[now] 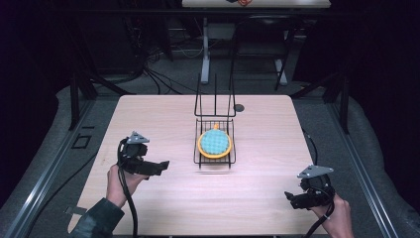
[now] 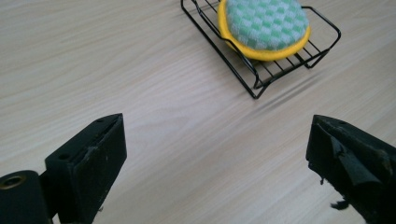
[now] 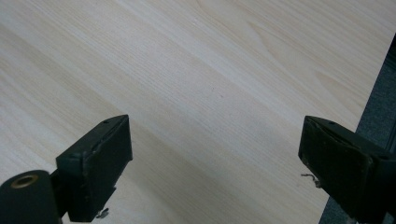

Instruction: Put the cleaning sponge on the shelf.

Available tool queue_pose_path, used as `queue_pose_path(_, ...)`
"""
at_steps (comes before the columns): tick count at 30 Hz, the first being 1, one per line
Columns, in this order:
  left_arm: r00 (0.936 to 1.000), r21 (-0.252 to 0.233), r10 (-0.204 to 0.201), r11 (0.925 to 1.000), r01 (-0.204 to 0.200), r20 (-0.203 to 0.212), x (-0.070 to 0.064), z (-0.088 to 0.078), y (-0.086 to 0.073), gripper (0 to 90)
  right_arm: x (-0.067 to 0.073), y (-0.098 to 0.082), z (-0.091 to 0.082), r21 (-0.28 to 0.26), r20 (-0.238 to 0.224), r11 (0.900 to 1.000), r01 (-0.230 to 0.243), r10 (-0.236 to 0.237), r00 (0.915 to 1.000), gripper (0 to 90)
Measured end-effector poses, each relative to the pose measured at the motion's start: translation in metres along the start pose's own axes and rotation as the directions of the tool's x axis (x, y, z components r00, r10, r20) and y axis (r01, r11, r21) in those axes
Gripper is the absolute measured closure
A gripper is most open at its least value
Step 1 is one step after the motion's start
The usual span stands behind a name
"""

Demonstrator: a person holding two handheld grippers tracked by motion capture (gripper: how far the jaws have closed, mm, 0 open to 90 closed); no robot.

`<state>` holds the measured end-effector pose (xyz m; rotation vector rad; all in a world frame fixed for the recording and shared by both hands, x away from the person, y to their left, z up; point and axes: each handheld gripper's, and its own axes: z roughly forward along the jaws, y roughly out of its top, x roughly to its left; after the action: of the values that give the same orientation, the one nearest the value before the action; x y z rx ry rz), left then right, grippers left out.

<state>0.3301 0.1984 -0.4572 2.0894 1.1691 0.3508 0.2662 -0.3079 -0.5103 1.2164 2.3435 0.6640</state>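
High view: a round yellow-rimmed sponge (image 1: 214, 144) with a green checked face is seen lying in a black wire rack (image 1: 200, 157) near the middle of the worktop (image 1: 148, 114), slightly toward the far edge. The left gripper (image 1: 163, 165) is held near the left edge, pointed toward the rack, well apart from it. The right gripper (image 1: 289, 197) is held by the near right corner, pointed inward.

Left gripper view: jaws are seen spread wide, nothing between them, only bare wood below. The sponge (image 2: 264, 25) sits in the rack (image 2: 254, 86) ahead, up and right of the jaws.

Right gripper view: jaws are spread wide too, nothing pinched; bare wood and the worktop's right edge (image 3: 369, 102) are seen.

Step judged: sponge already placed in the rack, nothing in grip. If a further move is wanted, a reach forward toward the rack's near rim would be called for, with the jaws kept spread.
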Motion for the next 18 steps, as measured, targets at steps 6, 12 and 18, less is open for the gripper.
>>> queue_pose_path(6,0.9999,0.006,-0.010,0.9999,0.010,-0.008,0.002,-0.007,-0.015,3.1,0.001,0.000,0.001,0.005,-0.001,1.000,0.003,-0.003,1.0000,9.1)
queue_pose_path(12,0.9985,0.034,-0.049,0.9982,0.050,-0.026,0.010,-0.009,-0.039,0.2,0.001,0.000,0.001,0.007,-0.004,1.000,0.000,0.001,1.0000,9.0)
queue_pose_path(18,0.9961,0.061,-0.084,0.9944,0.086,-0.028,0.018,-0.007,-0.060,0.2,0.001,-0.001,0.003,0.014,-0.002,1.000,0.007,-0.006,1.0000,9.0)
